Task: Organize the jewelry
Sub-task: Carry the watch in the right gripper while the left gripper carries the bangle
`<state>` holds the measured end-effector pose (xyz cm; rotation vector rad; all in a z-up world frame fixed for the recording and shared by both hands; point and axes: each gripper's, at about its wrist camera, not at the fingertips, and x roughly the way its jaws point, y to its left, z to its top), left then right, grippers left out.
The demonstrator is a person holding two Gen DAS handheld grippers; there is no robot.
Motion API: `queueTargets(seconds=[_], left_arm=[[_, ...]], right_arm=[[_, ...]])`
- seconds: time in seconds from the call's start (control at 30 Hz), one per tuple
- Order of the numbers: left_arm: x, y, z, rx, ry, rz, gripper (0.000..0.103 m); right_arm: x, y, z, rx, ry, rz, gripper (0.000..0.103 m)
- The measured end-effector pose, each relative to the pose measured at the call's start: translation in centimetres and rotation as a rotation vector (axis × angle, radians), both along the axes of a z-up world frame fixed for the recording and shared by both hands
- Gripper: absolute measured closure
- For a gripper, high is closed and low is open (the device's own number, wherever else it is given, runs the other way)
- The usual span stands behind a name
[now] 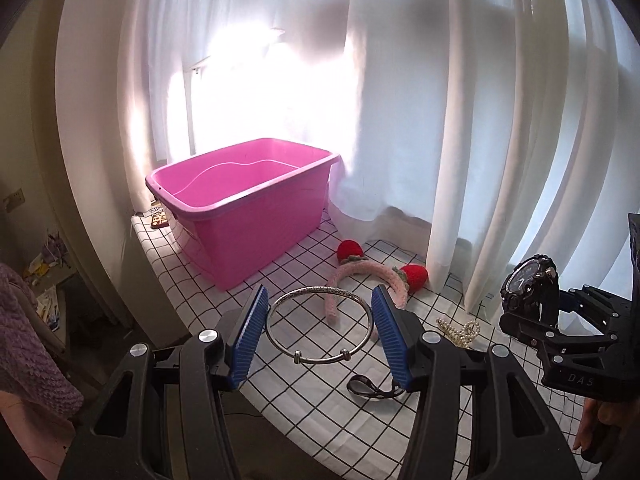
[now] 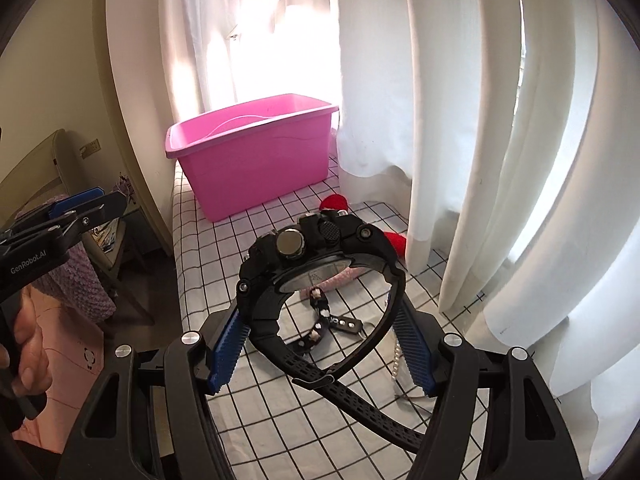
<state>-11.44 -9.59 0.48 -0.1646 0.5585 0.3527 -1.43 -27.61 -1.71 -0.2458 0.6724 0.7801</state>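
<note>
Both pieces are lifted, none binned. The left gripper (image 1: 320,332) is clamped on the bangle (image 1: 320,326); the right gripper (image 2: 320,344) is clamped on the watch (image 2: 320,264). The pink tub (image 1: 244,192) looks empty. Headband (image 1: 360,276) and pearls (image 1: 460,330) remain on the counter (image 1: 320,412).

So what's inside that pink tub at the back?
The visible part of the pink tub shows only bare pink walls and floor, no jewelry. The near wall hides the front of the floor, so something small could lie there unseen.
</note>
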Motion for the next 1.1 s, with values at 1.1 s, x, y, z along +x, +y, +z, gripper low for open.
queueTargets(seconds=[1.1], left_arm=[[14.4, 30.8, 3.9, -0.049, 0.009, 0.084, 0.051]], right_arm=[[16.3, 30.4, 7.7, 0.069, 0.027, 0.092, 0.037]])
